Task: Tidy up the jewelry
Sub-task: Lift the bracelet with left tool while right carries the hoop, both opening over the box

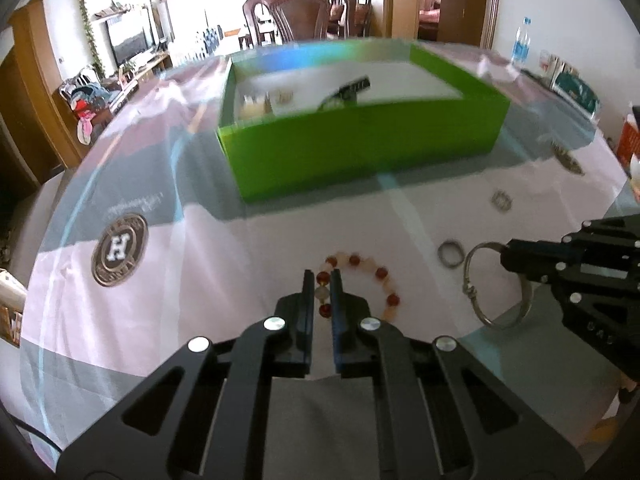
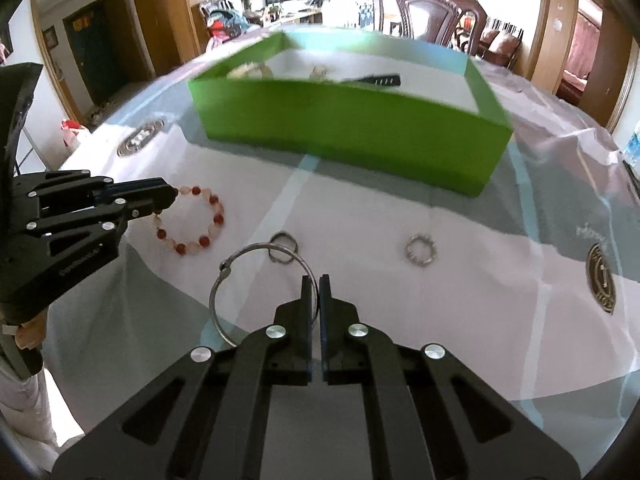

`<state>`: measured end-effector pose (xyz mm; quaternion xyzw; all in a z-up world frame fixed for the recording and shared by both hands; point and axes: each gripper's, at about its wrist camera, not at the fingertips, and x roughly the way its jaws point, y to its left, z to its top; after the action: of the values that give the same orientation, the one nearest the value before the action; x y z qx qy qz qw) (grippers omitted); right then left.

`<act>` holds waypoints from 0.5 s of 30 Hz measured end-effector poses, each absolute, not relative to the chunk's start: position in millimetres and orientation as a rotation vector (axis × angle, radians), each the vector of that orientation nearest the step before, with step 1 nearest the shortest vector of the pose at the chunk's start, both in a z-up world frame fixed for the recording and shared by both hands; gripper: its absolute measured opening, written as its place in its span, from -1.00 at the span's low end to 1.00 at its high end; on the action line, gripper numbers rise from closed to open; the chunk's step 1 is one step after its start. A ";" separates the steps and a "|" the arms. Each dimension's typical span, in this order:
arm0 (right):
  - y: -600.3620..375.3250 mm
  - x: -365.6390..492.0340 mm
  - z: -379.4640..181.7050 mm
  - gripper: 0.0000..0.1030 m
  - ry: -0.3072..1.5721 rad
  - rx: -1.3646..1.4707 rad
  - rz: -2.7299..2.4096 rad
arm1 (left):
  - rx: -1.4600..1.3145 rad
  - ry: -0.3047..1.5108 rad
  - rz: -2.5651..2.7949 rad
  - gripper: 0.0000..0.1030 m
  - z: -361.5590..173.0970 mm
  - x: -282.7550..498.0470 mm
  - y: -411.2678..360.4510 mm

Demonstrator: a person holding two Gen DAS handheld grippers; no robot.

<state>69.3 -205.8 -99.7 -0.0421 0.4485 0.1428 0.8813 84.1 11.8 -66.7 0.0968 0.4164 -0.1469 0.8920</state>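
Observation:
My left gripper (image 1: 321, 280) is shut on a red and pale bead bracelet (image 1: 382, 276); it also shows in the right wrist view (image 2: 208, 216), with the left gripper (image 2: 168, 200) at its left side. My right gripper (image 2: 316, 284) is shut on a thin silver bangle (image 2: 232, 264), seen in the left wrist view (image 1: 472, 280) held by the right gripper (image 1: 506, 254). A green box (image 1: 360, 148) (image 2: 340, 124) stands beyond, holding a black clip (image 2: 380, 79) and small jewelry pieces.
A small plain ring (image 2: 283, 247) (image 1: 451, 253) and a beaded silver ring (image 2: 420, 250) (image 1: 501, 201) lie on the tablecloth. A brooch-like piece (image 1: 568, 158) lies at the right. A water bottle (image 1: 522, 44) and a chair (image 1: 300, 12) stand behind.

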 end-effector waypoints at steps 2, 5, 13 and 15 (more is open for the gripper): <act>-209.2 67.6 -88.6 -0.93 0.906 -0.081 0.291 | 0.195 0.836 -0.312 -0.85 -54.5 80.0 11.5; -213.0 66.8 -74.5 -0.93 0.872 -0.074 0.287 | 0.190 0.792 -0.326 -0.84 -35.5 75.3 9.3; -224.5 77.9 -30.6 -0.93 0.738 -0.051 0.241 | 0.194 0.699 -0.331 -0.84 12.6 83.4 0.1; -226.0 85.3 -21.6 -0.93 0.720 -0.047 0.236 | 0.197 0.678 -0.333 -0.84 24.7 88.2 -3.3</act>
<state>85.3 -226.0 -21.6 -0.0228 0.3512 0.1151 0.9289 88.2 -3.3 24.7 0.0959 0.3306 -0.1625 0.9247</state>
